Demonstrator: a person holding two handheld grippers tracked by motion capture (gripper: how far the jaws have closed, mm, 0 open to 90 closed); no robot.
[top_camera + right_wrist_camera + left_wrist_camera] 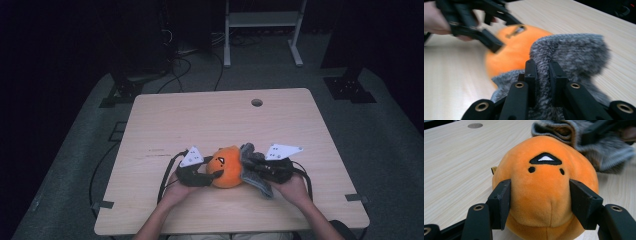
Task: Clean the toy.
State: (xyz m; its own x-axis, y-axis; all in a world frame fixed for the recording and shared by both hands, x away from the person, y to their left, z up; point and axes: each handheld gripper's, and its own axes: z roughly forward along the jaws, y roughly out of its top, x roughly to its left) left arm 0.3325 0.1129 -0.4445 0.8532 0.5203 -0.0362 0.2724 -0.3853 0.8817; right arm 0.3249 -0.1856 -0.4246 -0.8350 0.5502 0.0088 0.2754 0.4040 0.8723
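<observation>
The orange plush toy (226, 167) is sitting on the wooden surface (210, 120) near its six o'clock edge, and the left gripper (210, 176) is coming at it from nine o'clock while the right gripper (252, 164) is working from three o'clock. In the left gripper view the toy (544, 192) is lying squarely between the two black fingers (500, 203), which are pressing into its sides at nine and three o'clock and gripping it, with the embroidered face pointing toward twelve o'clock. The right gripper's fingers (531, 75) are standing close together and pinching a fold of the grey knitted cloth (571, 52), which is rising between them toward twelve o'clock. That cloth (250, 172) is touching the toy on its three o'clock side in the high view. The left gripper view is giving the toy's face and the pads' dents in the plush, with the cloth (604, 152) at one o'clock. The right gripper view is giving the pinch on the cloth, the toy (511, 53) behind it at ten o'clock, and the left gripper (494, 45) blurred across the toy's top. The high view is giving both of the person's hands and a round hole (257, 102) in the surface at twelve o'clock.
</observation>
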